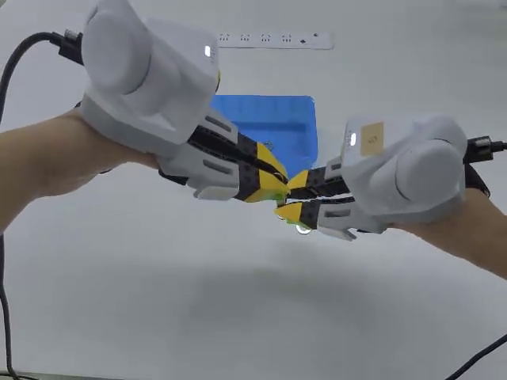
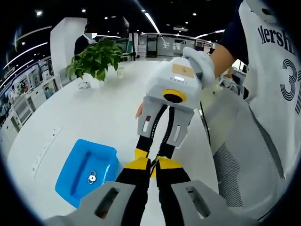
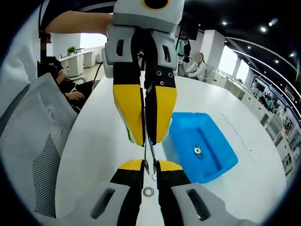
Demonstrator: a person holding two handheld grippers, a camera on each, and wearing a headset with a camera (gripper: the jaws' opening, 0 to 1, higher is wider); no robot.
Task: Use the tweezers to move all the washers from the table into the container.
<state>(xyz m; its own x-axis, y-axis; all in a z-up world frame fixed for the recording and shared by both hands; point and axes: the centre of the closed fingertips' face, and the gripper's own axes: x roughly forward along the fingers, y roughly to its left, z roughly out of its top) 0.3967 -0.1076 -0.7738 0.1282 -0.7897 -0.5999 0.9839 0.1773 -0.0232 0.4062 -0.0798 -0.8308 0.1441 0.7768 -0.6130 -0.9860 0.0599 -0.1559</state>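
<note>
As you hold the tweezers (image 3: 149, 154): tips a little apart, empty.
Washer (image 3: 148, 191): bottom middle, on table; likely your next pinch.
Container (image 3: 214, 157): right side; carry it there.

Spreading wide and white through the foreground: a table (image 1: 238, 317). Lying flat near its far edge: a white power strip (image 1: 273, 38). Standing further back on the tabletop: a leafy potted plant (image 2: 96, 59). Waiting at the near side: a grey mesh chair (image 3: 33, 141). Glowing across a dark ceiling: small spotlights and a long strip light (image 2: 151, 21). Rising behind: a white column (image 2: 63, 44). Sitting at the far end of the table: a person (image 3: 197, 66). Letting in daylight along one side, seemingly: windows (image 3: 235, 63)
</note>
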